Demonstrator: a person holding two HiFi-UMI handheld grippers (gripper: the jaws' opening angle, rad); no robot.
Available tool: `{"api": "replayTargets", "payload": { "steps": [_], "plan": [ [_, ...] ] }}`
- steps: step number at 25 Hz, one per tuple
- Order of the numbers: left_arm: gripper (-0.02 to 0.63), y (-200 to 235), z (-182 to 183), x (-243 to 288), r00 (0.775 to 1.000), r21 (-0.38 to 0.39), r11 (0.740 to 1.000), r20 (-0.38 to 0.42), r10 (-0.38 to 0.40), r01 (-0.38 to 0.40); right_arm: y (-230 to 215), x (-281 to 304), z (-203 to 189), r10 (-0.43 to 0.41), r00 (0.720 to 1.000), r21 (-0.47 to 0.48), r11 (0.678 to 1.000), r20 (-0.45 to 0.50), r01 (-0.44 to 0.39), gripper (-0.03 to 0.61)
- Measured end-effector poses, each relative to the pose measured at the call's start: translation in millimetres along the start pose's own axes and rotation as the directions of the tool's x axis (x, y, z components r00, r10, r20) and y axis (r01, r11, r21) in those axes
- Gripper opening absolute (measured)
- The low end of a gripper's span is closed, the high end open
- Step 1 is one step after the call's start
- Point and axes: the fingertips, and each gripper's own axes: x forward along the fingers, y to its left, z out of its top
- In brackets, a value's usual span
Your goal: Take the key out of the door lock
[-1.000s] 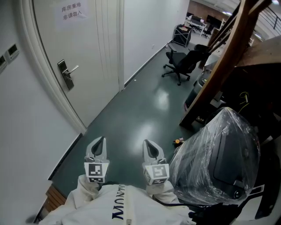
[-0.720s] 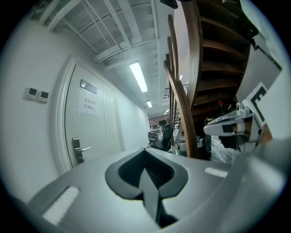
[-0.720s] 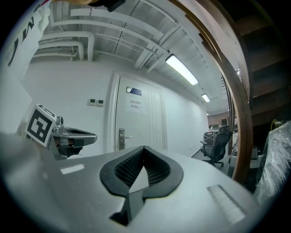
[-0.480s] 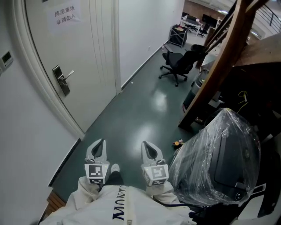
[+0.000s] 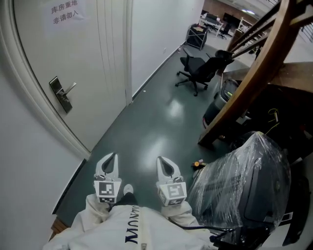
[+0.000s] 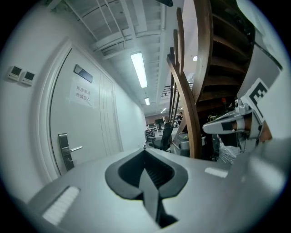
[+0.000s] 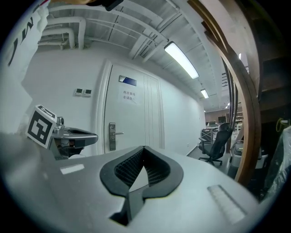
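Door (image 5: pixel 105 53) takes the upper left of the head view, shut, with a paper sign (image 5: pixel 63 12) near its top. Dark floor (image 5: pixel 146 132) lies between it and the tools, so this is only the approach, not extraction yet. Left hand-held gripper (image 5: pixel 112 156) and right hand-held gripper (image 5: pixel 160 160) sit low centre, side by side, well apart from the door; each has its jaws pressed together with nothing in them. Lock (image 5: pixel 61 94) is the metal plate with lever at the far left of the frame, mid height; in the left gripper view it sits left of centre, in the right gripper view just above and left of the jaw tips. Key: too small to make out in any view. I'd expect it in the plate below the lever, so confirm on closing in. To do it well: pick one gripper, probably the right since it has the lock closer to centre, and square it to the plate. Spread the jaws before arriving, not at the door. Pinch the key head flat across both pads and check the key sits at its pull-out angle. Pull straight out along the keyway with no sideways load, and keep the other gripper off the lever.
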Motion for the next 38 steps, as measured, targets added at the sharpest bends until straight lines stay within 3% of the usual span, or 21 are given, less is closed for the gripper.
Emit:
{"api": "replayTargets", "payload": {
  "steps": [17, 31, 38],
  "plan": [
    [0.0, 122.9, -13.9, 106.4, 1.0, -0.01, 1.0, -0.004, -0.012, 0.012, 15.5, 172.3, 20.3, 0.008, 0.999, -0.013, 1.0, -0.036, -0.008, 0.0],
    [0.0, 163.2, -30.1, 134.9, 1.0, -0.047, 0.999, -0.012, 0.016, -0.017, 19.5, 227.6, 24.4, 0.034, 0.998, -0.029, 0.999, -0.05, -0.035, 0.002],
    [0.0, 185.9, -36.0, 164.8, 0.996, -0.042, 0.996, -0.042, 0.082, -0.084, 7.3, 279.2, 18.7, 0.1, 0.993, -0.034, 0.994, -0.059, -0.102, 0.0]
  ]
}}
